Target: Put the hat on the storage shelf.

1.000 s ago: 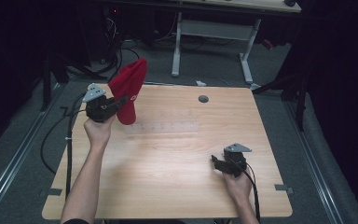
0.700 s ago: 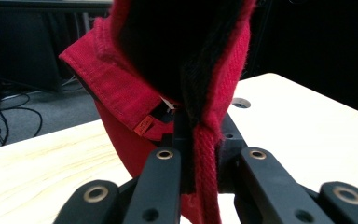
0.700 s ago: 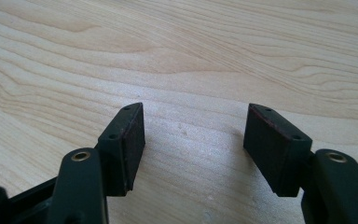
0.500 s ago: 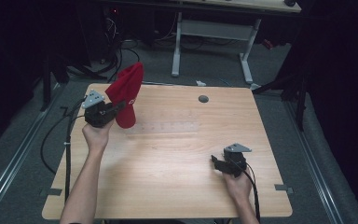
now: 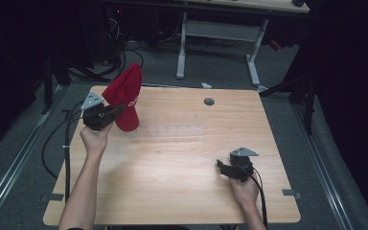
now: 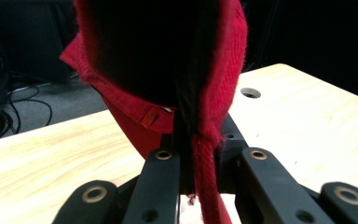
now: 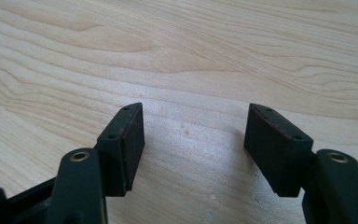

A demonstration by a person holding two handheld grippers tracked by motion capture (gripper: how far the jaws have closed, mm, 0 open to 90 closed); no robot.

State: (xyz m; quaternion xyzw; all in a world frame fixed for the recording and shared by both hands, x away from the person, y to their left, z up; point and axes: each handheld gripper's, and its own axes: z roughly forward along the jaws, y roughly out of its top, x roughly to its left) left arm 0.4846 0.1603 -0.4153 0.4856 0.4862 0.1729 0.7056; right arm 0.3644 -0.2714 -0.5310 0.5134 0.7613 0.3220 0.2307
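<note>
A red knitted hat (image 5: 125, 96) hangs in the air over the table's far left corner, held up by my left gripper (image 5: 116, 109), which is shut on its rim. In the left gripper view the hat (image 6: 177, 60) rises right above the closed jaws, its dark inside facing the camera and a small orange label on the hem. My right gripper (image 5: 221, 166) rests low on the wooden table (image 5: 182, 153) near the front right, held by a hand. Its jaws stand apart over bare wood, with the right gripper (image 7: 193, 140) open and holding nothing.
A round cable hole (image 5: 209, 101) sits near the table's far edge. Black cables (image 5: 62, 143) trail off the left side of the table. A second desk frame (image 5: 215, 38) stands behind, with dark floor around.
The left gripper has drifted slightly toward me and left with the hat, which now hangs more upright. The right gripper has stayed put.
</note>
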